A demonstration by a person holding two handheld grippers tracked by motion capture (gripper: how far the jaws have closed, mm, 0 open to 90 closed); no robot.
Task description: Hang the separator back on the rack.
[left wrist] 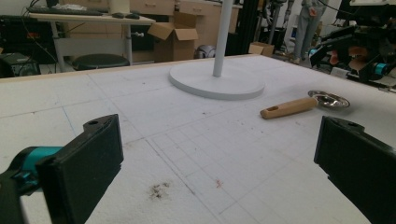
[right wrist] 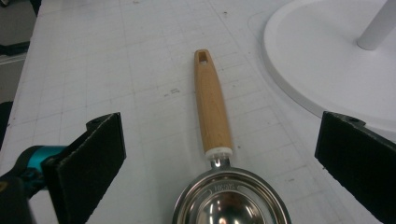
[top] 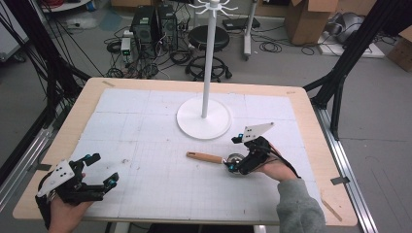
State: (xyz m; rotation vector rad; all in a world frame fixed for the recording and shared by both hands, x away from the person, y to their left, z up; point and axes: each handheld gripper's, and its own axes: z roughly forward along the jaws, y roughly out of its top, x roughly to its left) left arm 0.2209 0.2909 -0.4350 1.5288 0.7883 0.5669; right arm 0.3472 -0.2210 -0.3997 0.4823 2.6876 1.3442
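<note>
The left gripper (top: pixel 99 171) rests low at the near left corner of the table (top: pixel 311 121), its jaws spread wide with nothing between them, and from its own view the measuring scoop (left wrist: pixel 303 103) lies well ahead and off to its right, beyond a bare stretch of gridded mat (top: pixel 145 145). Farther along, the white stand (top: pixel 204 116) rises from its round base, just past the scoop's wooden handle (right wrist: pixel 212 105). The right gripper (top: pixel 238 158) hangs directly over the steel bowl (right wrist: pixel 231 200) of the scoop, jaws fully apart and gripping nothing; in its view the bowl sits between and just below the pads, the handle running straight away from it. The step in hand looks like the approach to a pickup. The next move likely calls for lowering the right gripper and settling on the neck or handle rather than the slippery bowl, then closing squarely before lifting
</note>
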